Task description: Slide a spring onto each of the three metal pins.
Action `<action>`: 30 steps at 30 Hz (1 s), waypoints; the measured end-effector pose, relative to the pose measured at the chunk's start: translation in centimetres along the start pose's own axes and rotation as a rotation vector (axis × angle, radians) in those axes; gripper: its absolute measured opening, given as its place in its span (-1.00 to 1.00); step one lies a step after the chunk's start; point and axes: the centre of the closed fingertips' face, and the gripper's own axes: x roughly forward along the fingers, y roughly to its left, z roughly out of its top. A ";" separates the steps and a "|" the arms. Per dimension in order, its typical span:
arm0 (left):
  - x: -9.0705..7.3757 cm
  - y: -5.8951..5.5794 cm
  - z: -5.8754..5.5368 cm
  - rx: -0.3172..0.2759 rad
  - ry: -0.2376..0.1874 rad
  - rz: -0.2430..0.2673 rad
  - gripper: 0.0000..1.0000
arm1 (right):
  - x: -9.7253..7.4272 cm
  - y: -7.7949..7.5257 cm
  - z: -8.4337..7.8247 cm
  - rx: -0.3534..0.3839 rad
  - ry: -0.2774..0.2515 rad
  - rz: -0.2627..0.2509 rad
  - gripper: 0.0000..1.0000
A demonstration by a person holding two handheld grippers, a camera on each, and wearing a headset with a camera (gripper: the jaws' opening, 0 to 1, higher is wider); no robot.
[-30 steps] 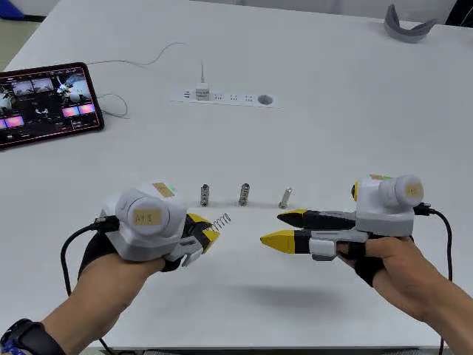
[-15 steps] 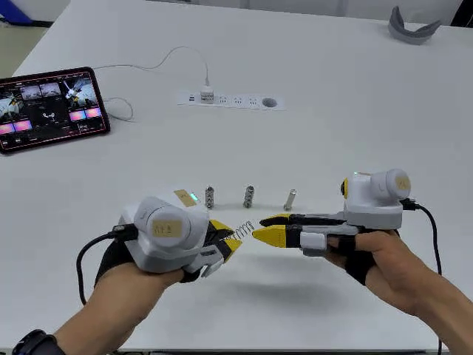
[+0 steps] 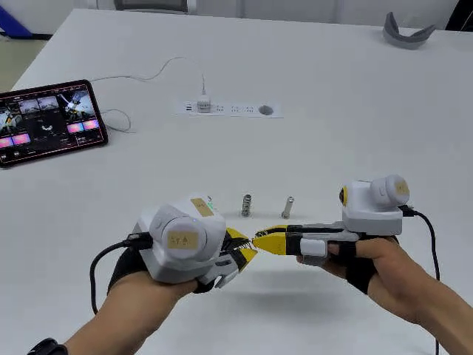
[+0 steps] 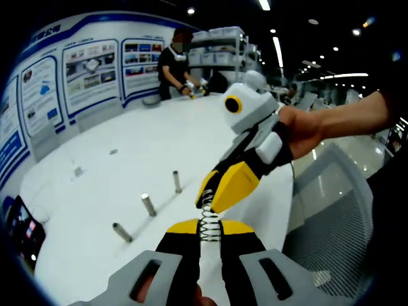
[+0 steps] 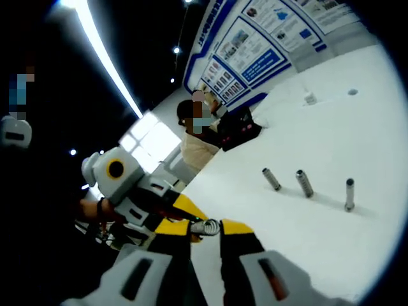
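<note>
Steel spring (image 4: 206, 218) between jaws of left gripper (image 4: 205, 229)

On my feed the white table (image 3: 332, 140) carries a tablet (image 3: 46, 122) at about nine o'clock in the head view, its screen lit with small camera tiles. At twelve o'clock lies a white power strip (image 3: 229, 109) with a white charger (image 3: 203, 103) plugged in near its left end. A thin white cable (image 3: 140, 74) runs left from it toward the tablet. A grey curved band (image 3: 409, 31) sits at two o'clock near the far edge. In the left gripper view I see blue-framed wall posters (image 4: 95, 64) at ten o'clock, a person (image 4: 175, 60) in dark clothes at twelve, shelving (image 4: 223, 44) just beside them, and grey chair mesh (image 4: 331, 223) at four.
</note>
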 end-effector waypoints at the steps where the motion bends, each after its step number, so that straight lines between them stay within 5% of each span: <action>1: 0.0 0.0 0.0 0.004 0.001 -0.002 -0.79 | -0.1 0.0 0.1 -0.002 -0.003 0.003 -0.66; 17: 0.4 -0.3 0.4 0.027 -0.006 -0.031 -0.80 | -0.4 0.7 0.7 -0.036 -0.004 0.015 -0.76; 30: 0.3 -0.5 1.4 0.024 -0.039 -0.083 -0.81 | -0.4 2.2 1.3 -0.264 0.198 0.014 -0.76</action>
